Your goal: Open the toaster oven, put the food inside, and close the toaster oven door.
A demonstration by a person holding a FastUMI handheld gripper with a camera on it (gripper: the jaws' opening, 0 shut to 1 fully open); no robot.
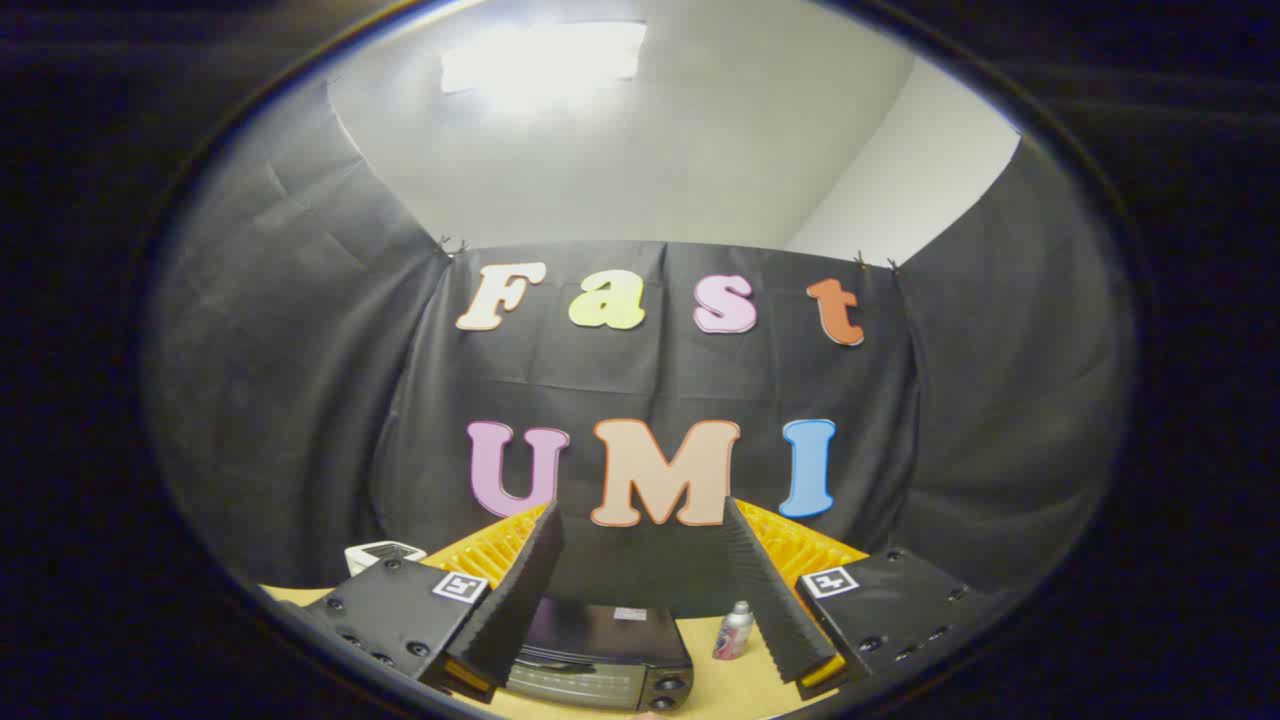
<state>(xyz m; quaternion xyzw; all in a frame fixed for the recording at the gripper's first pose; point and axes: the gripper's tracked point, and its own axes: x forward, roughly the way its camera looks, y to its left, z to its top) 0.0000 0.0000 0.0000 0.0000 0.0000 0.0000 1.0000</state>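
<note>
My gripper (640,560) is held high and open, its two ribbed black fingers (515,600) spread wide with nothing between them. Below and ahead, between the fingers, the black toaster oven (600,655) stands on the tan table (740,685). I see its top and the upper part of its front with two knobs at the right; its door looks closed. I cannot make out the food.
A small silver can with a pink label (733,630) stands on the table just right of the oven. A white device (383,552) sits at the back left. Orange ribbed parts (495,550) show behind both fingers.
</note>
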